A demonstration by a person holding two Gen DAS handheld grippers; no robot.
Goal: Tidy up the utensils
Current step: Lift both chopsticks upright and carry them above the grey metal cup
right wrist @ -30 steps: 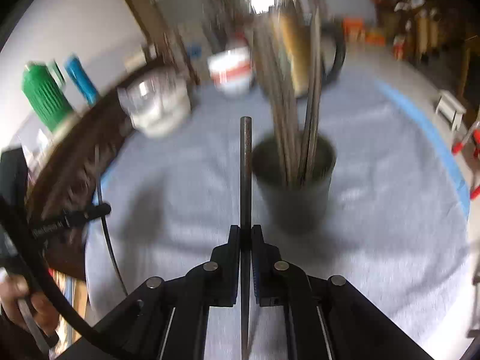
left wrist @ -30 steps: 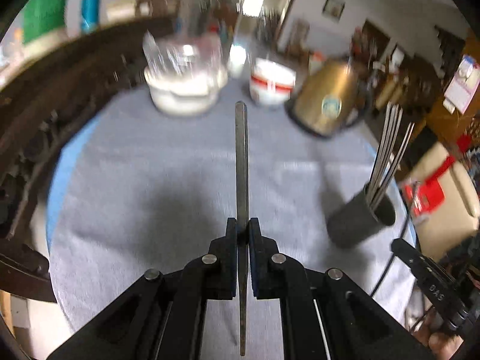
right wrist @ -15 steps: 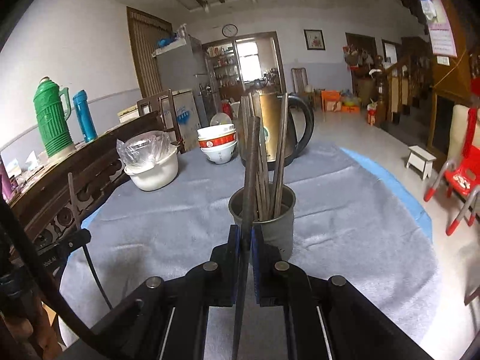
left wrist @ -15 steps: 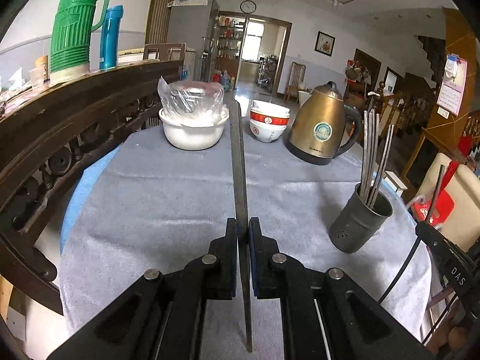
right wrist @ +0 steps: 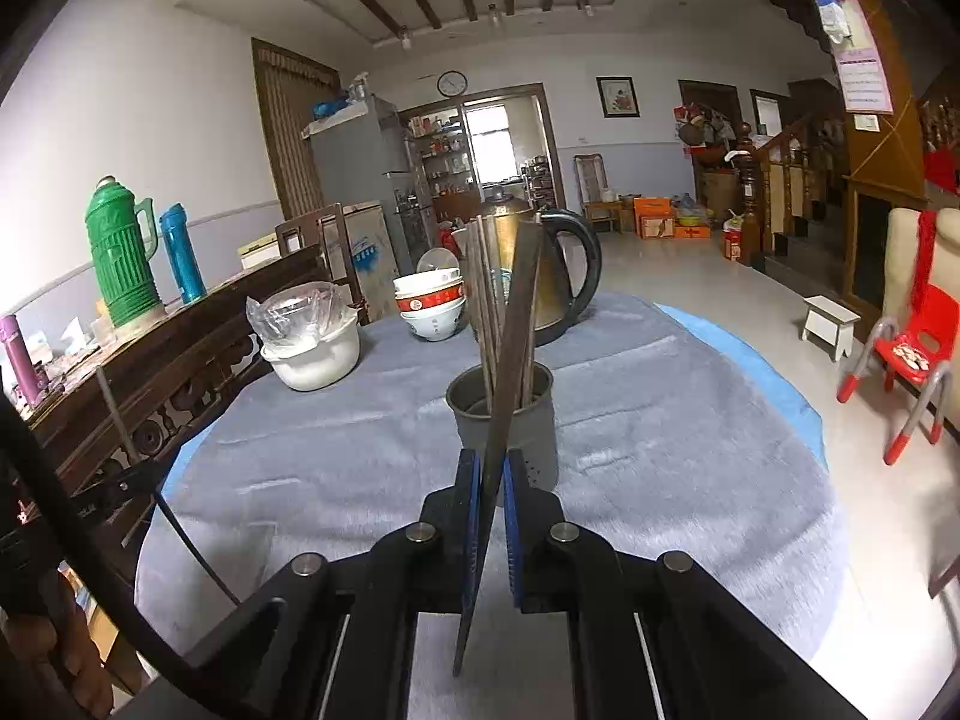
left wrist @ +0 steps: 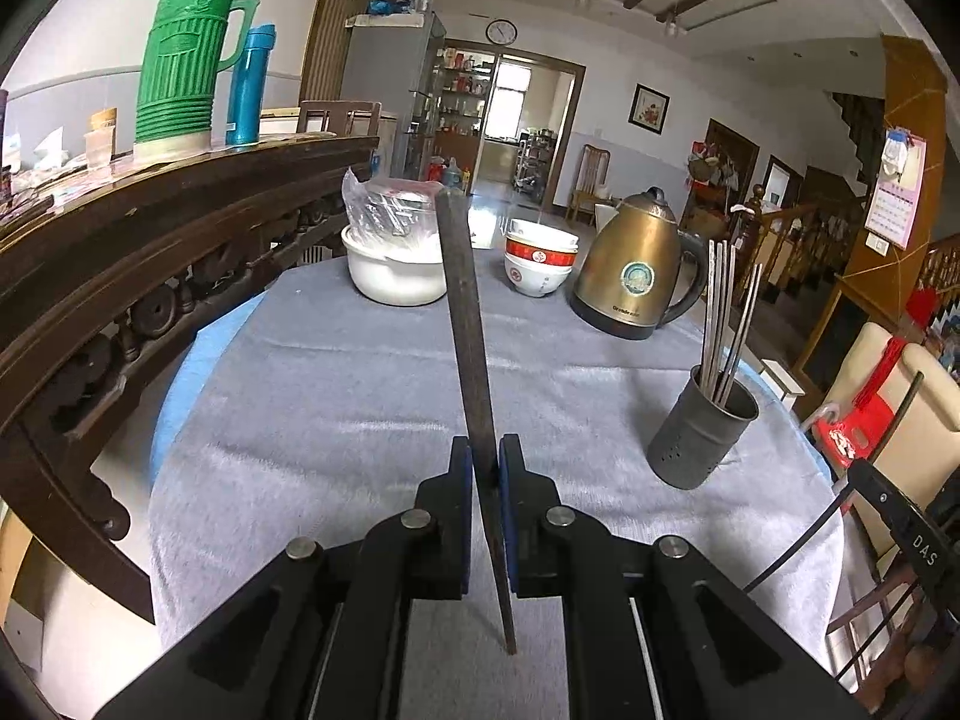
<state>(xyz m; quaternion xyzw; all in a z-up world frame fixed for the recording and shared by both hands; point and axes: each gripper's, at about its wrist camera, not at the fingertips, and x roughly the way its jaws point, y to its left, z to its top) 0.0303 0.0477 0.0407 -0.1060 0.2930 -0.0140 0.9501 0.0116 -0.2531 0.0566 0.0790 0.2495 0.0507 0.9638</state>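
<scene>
My left gripper (left wrist: 485, 468) is shut on a dark chopstick (left wrist: 465, 324) that points up and away, tilted slightly left. The dark metal holder cup (left wrist: 699, 441) with several metal chopsticks (left wrist: 723, 312) stands to its right on the grey cloth. My right gripper (right wrist: 491, 480) is shut on another dark chopstick (right wrist: 513, 360), tilted slightly right, held just in front of the same cup (right wrist: 540, 420). The right chopstick's upper end crosses in front of the chopsticks standing in the cup (right wrist: 483, 294).
A round table with grey cloth (left wrist: 336, 396) carries a white pot with plastic bag (left wrist: 393, 267), stacked red-and-white bowls (left wrist: 540, 261) and a brass kettle (left wrist: 636, 267). A carved wooden rail (left wrist: 120, 228) runs along the left. A red child's chair (right wrist: 906, 354) stands right.
Both grippers have tilted upward, so the views rose from the tabletop to the room. The right gripper drew back a little from the cup. Both chopsticks stay gripped.
</scene>
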